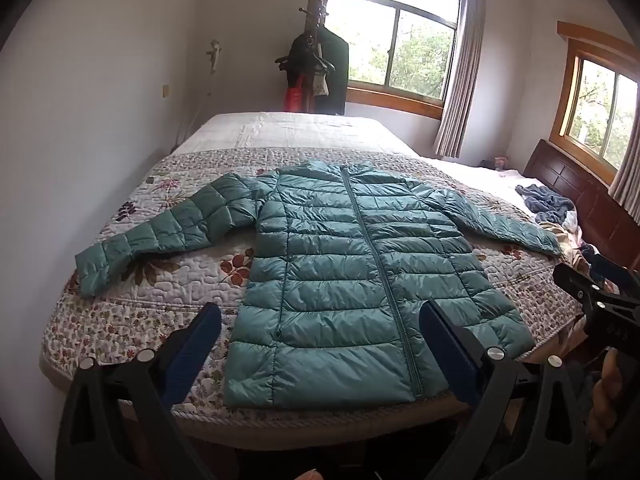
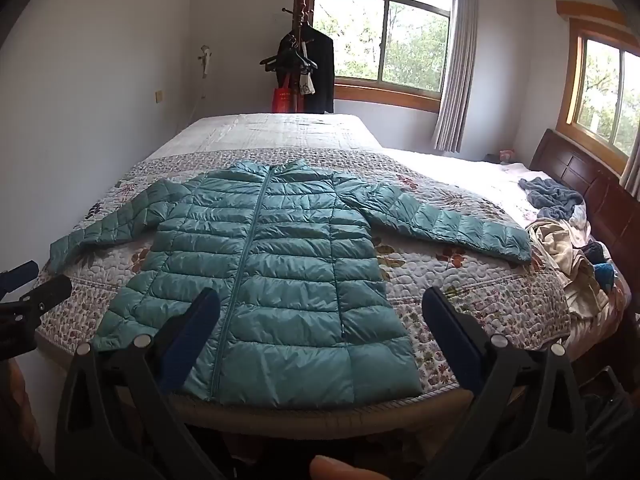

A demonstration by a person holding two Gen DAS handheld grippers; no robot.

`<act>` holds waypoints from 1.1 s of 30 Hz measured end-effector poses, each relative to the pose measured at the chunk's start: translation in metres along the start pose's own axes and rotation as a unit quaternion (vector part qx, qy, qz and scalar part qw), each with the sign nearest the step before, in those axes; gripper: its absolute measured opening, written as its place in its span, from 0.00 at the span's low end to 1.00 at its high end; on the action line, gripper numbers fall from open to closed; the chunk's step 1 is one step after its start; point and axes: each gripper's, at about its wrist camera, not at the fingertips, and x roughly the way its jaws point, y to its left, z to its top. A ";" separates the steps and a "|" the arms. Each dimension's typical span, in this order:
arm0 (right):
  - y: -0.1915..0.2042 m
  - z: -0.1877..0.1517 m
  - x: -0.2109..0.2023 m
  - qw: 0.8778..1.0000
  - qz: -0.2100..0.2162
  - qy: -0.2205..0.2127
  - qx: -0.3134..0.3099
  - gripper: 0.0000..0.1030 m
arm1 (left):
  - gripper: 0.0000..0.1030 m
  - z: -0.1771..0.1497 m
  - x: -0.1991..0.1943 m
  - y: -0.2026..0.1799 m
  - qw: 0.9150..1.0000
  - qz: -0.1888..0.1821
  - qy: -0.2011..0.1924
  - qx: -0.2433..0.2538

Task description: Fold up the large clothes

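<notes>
A teal quilted puffer jacket (image 1: 340, 264) (image 2: 272, 264) lies flat and zipped on the bed, front up, collar away from me, hem at the near edge, both sleeves spread outward. My left gripper (image 1: 320, 320) hovers open above the hem, near the bed's near edge, nothing between its blue pads. My right gripper (image 2: 320, 316) is likewise open over the hem, holding nothing. The right gripper also shows at the right edge of the left wrist view (image 1: 596, 292), and the left gripper at the left edge of the right wrist view (image 2: 32, 292).
The bed carries a floral quilt (image 1: 168, 280) (image 2: 460, 280). A heap of other clothes (image 1: 556, 212) (image 2: 560, 224) lies at its right end beside a dark wooden headboard (image 2: 592, 188). A coat rack (image 2: 300, 60) stands by the window behind the bed.
</notes>
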 end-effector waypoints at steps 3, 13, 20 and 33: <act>0.000 0.000 0.000 1.000 0.000 0.001 0.001 0.97 | 0.96 0.000 0.000 0.000 1.000 0.001 0.001 0.000; -0.002 0.002 -0.002 1.000 -0.003 0.000 -0.002 0.97 | 0.96 0.001 -0.001 0.001 1.000 -0.001 0.001 -0.003; 0.000 0.001 0.002 1.000 -0.004 0.000 -0.003 0.97 | 0.96 0.001 -0.002 0.001 1.000 0.003 0.000 -0.003; 0.001 0.000 0.006 1.000 -0.002 0.003 -0.003 0.97 | 0.96 0.002 -0.001 0.003 1.000 0.005 0.000 -0.007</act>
